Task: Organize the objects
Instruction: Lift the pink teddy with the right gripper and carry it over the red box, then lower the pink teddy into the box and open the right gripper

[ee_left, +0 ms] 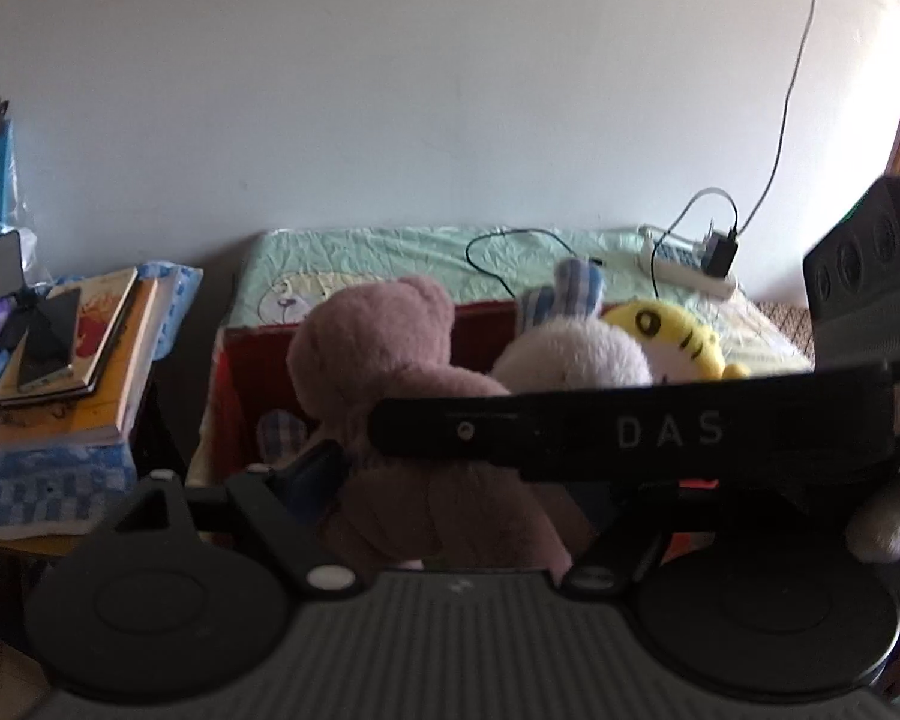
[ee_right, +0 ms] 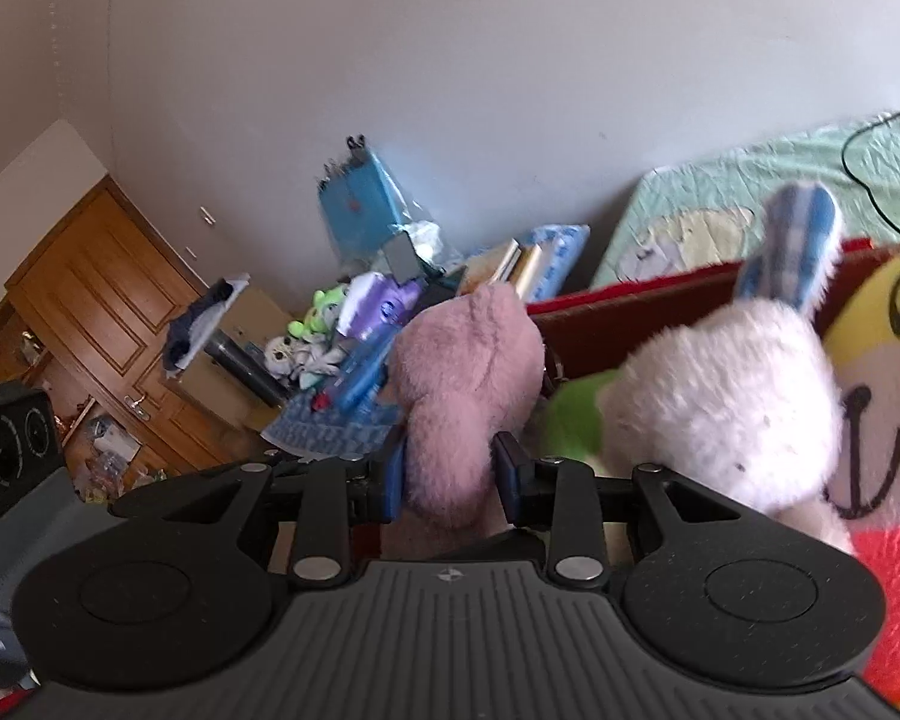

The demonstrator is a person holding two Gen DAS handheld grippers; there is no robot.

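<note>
A pink teddy bear [ee_left: 390, 360] sits in a red box [ee_left: 252, 360] on the bed, beside a white bunny [ee_left: 576, 354] and a yellow tiger plush [ee_left: 678, 330]. My right gripper [ee_right: 453, 477] is shut on the pink teddy bear [ee_right: 462, 372], its blue pads pressed into the bear's lower body. The bunny [ee_right: 720, 396] and the tiger plush [ee_right: 882, 390] crowd its right side. My left gripper [ee_left: 468, 480] stands open around the bear's back. Only its left finger [ee_left: 312, 468] shows. A black bar marked DAS [ee_left: 630, 429], part of the right tool, hides the other finger.
Left of the bed, a side table holds stacked books [ee_left: 84, 372] with a phone on top. A power strip [ee_left: 690, 273] and cables lie on the green sheet [ee_left: 390, 252] by the wall. A black speaker [ee_left: 858, 282] stands at right. Toys and clutter [ee_right: 312, 336] pile near a wooden door [ee_right: 90, 300].
</note>
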